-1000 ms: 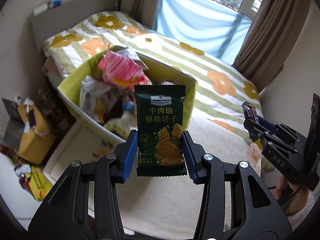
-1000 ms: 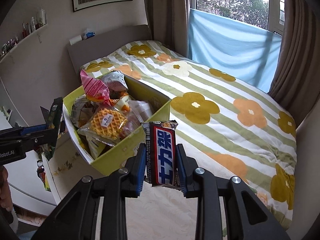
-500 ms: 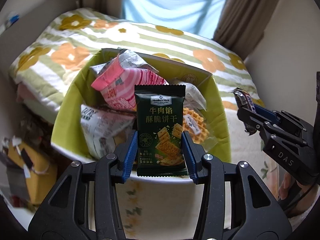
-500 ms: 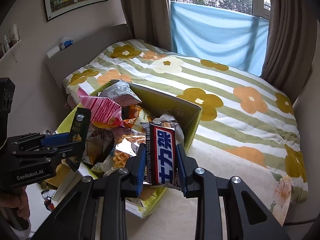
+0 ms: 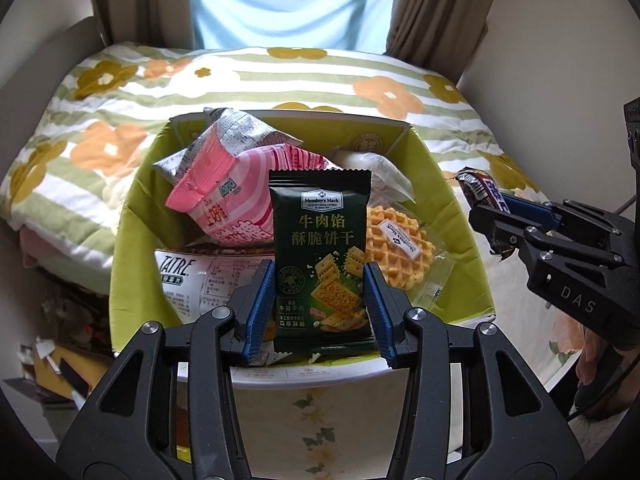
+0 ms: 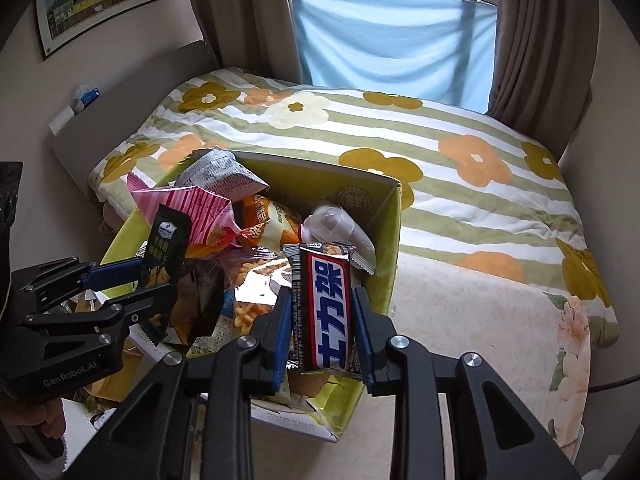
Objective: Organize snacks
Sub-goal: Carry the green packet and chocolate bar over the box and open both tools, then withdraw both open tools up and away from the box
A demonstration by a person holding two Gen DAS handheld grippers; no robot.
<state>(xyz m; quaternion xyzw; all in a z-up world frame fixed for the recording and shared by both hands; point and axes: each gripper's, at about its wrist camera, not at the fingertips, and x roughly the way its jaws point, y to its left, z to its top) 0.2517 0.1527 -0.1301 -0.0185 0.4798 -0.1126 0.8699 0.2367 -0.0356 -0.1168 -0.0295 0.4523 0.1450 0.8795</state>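
Both hand-held grippers clamp snacks: cracker packet (image 5: 320,256) (left), chocolate bar (image 6: 324,308).

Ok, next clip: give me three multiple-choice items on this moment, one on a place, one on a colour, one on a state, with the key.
1. Where is the waffle?
A. on the bed
B. in the yellow-green box
C. in the right gripper

2. What colour is the cracker packet that the left gripper holds?
A. dark green
B. pink
C. orange

3. What state is the right gripper in?
A. open, nothing in it
B. shut on the chocolate bar
C. out of view

Key: B, the waffle lies among the snacks in the box; A, its wrapper is dark green; B, both pads press the bar's sides.
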